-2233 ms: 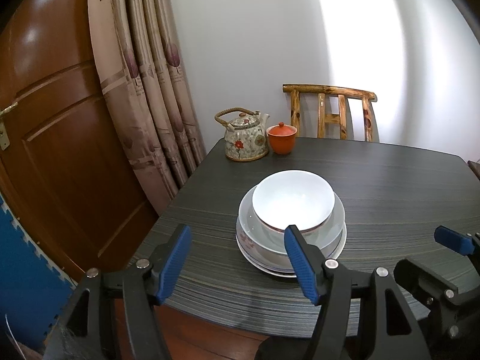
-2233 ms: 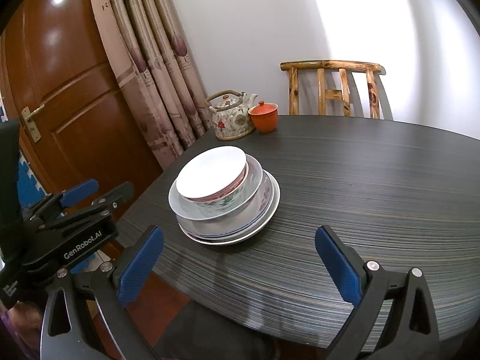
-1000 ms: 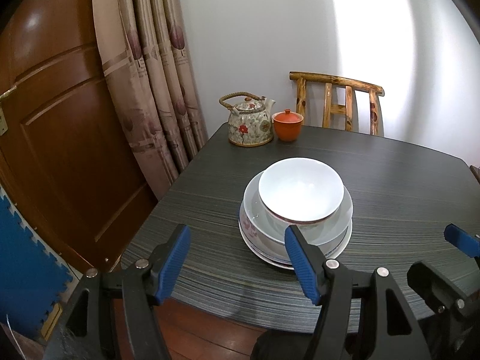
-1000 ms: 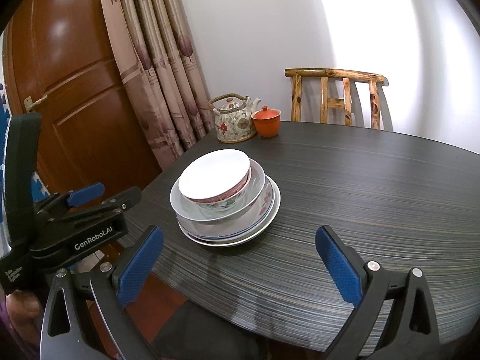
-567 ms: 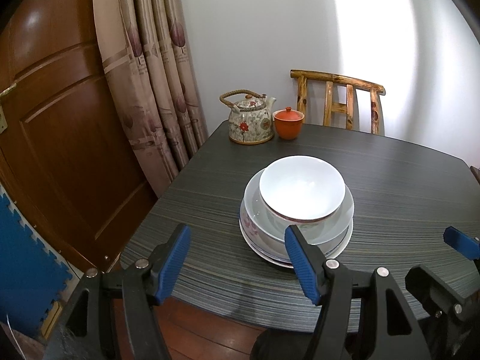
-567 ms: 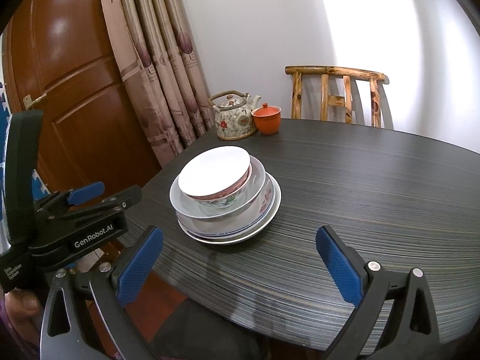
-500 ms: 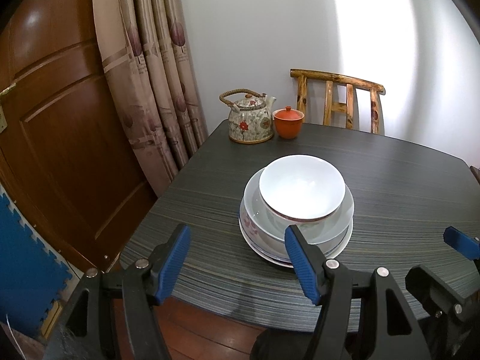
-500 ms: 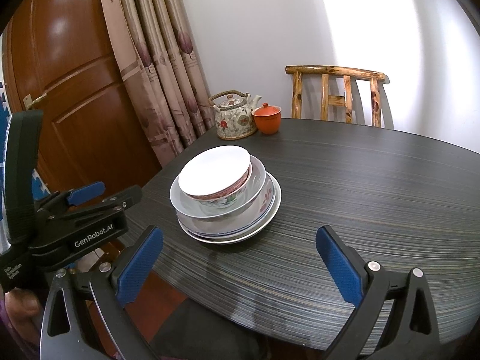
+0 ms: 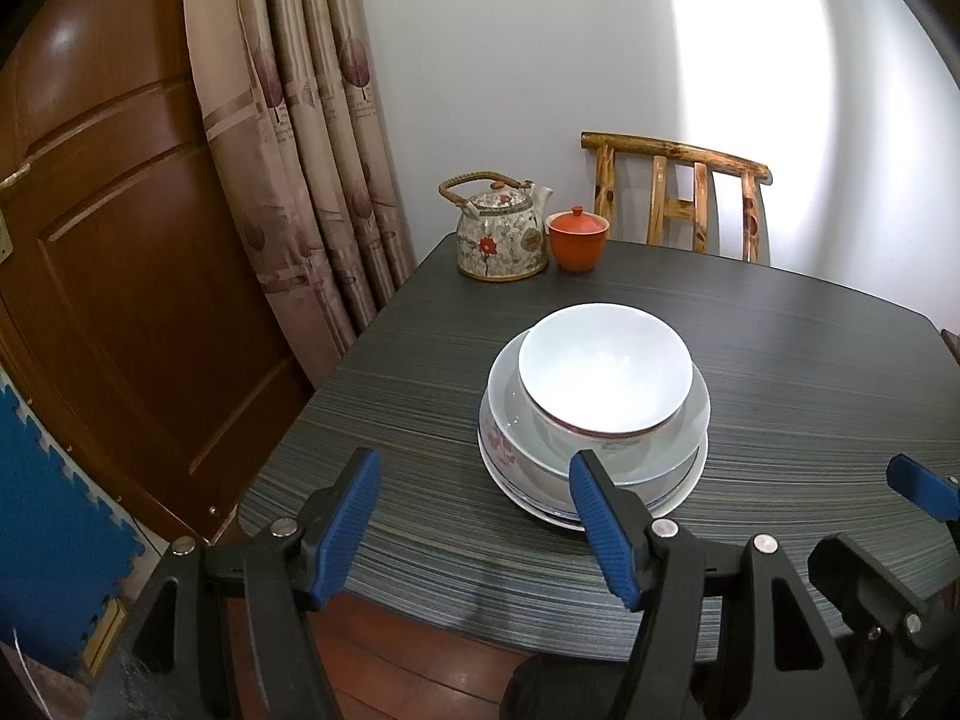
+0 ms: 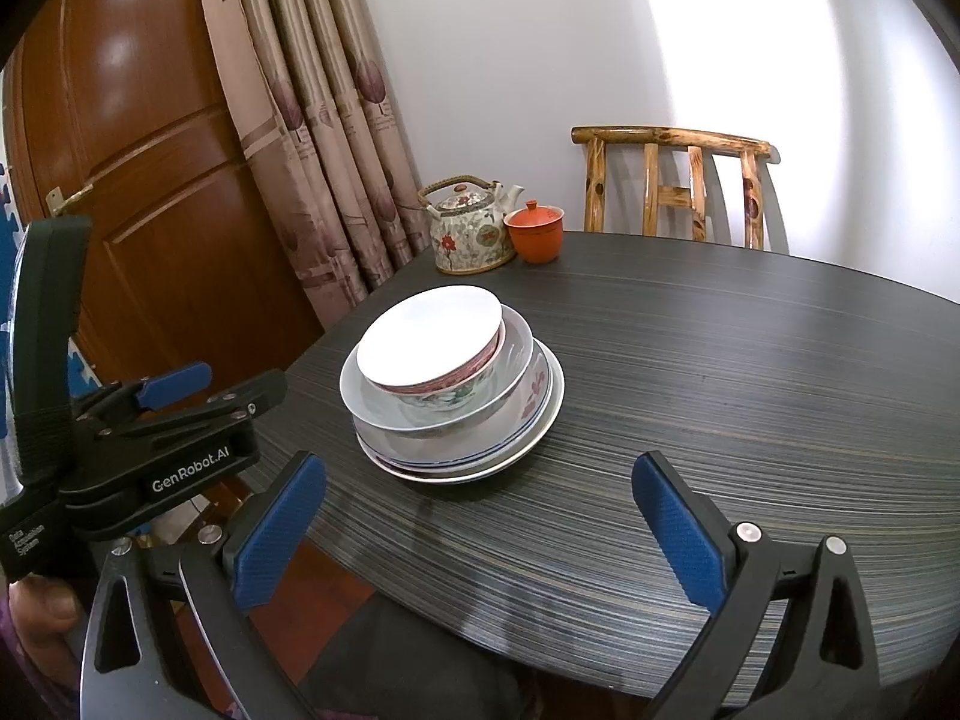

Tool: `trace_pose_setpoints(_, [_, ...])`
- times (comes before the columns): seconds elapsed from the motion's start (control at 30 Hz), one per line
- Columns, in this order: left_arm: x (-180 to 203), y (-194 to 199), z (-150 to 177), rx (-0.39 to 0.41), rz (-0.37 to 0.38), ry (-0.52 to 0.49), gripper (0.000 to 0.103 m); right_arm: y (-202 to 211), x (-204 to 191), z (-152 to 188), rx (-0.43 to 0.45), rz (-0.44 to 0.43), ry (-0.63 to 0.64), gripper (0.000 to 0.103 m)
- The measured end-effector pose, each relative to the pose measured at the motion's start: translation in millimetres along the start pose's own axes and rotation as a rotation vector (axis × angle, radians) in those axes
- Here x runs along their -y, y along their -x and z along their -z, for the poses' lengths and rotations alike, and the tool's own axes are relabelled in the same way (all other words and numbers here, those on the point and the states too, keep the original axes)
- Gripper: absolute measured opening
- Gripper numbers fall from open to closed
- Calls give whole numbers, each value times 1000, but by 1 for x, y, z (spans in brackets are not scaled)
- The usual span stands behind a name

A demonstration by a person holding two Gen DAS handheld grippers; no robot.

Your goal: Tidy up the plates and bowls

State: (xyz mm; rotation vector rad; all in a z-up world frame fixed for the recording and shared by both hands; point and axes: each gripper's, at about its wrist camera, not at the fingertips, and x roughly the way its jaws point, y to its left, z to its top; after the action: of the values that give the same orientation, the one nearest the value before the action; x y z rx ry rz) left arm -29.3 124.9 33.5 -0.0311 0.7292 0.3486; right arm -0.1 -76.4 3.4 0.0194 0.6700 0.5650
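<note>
A stack of dishes stands on the dark table point(image 9: 780, 360): a small white bowl point(image 9: 605, 366) with a red rim band on top, a wider white bowl point(image 9: 510, 384) under it, and floral and blue-rimmed plates point(image 9: 498, 450) at the bottom. The stack also shows in the right wrist view point(image 10: 450, 384). My left gripper point(image 9: 474, 516) is open and empty, held back over the table's near edge, in front of the stack. My right gripper point(image 10: 474, 528) is open and empty, also in front of the stack. The left gripper's body point(image 10: 150, 420) shows at the left of the right wrist view.
A floral teapot point(image 9: 501, 237) and an orange lidded cup point(image 9: 577, 240) stand at the table's far left corner. A wooden chair point(image 9: 678, 198) is behind the table. A curtain point(image 9: 300, 120) and a wooden door point(image 9: 120, 240) are on the left.
Both grippers have drawn back and up a little from the stack since the earliest frames. In the last half second nothing has visibly moved.
</note>
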Motion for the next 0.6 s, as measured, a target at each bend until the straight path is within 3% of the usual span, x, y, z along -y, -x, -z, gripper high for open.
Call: trace_pose_setpoints(0.6, [-1, -1, -2, -14, 9, -5, 67, 0, 0, 2, -2, 5, -7, 102])
